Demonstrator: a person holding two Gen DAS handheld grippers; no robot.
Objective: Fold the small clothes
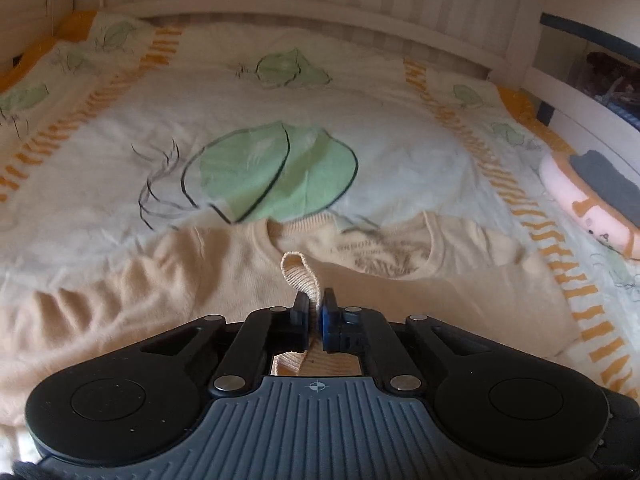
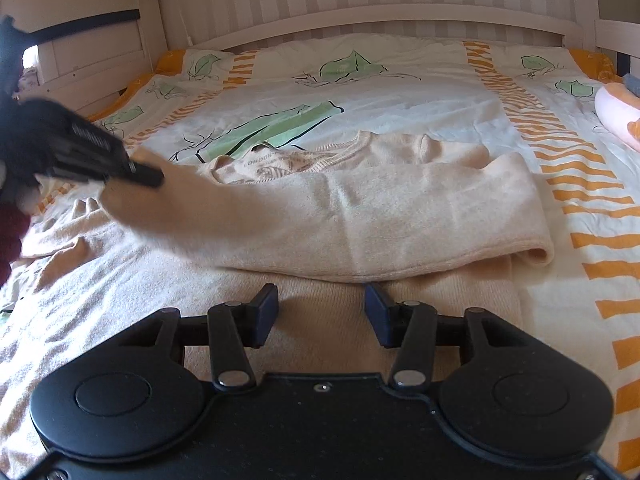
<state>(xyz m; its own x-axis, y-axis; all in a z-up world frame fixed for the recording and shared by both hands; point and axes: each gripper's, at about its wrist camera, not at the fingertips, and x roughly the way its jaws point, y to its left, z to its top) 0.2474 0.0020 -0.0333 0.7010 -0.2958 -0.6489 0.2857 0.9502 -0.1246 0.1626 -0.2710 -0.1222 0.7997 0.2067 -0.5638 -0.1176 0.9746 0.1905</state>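
Our left gripper (image 1: 314,306) is clamped tight on a ribbed cuff (image 1: 298,270) of the cream sweater (image 1: 120,300), a loop of that cuff standing up just past the pads, and from the right wrist view we see the sleeve (image 2: 360,216) it belongs to drawn across the garment from its fold at the right edge toward the left gripper (image 2: 156,178). We judge the grip sits on the cuff because the ribbing gives a firm edge to pull the whole sleeve by. Our right gripper (image 2: 322,304) hovers with its jaws apart and nothing between them, low over the sweater's lower body, seemingly placed to pin or catch the hem while the sleeve is laid. Beyond the grippers, the sweater lies spread on the bedcover (image 1: 400,152) printed with green leaves and orange stripes, neckline (image 2: 352,146) toward the headboard (image 2: 360,16), the chest print partly covered by the sleeve. A pink cushion (image 1: 592,204) rests at the bed's right edge, well apart from the work.
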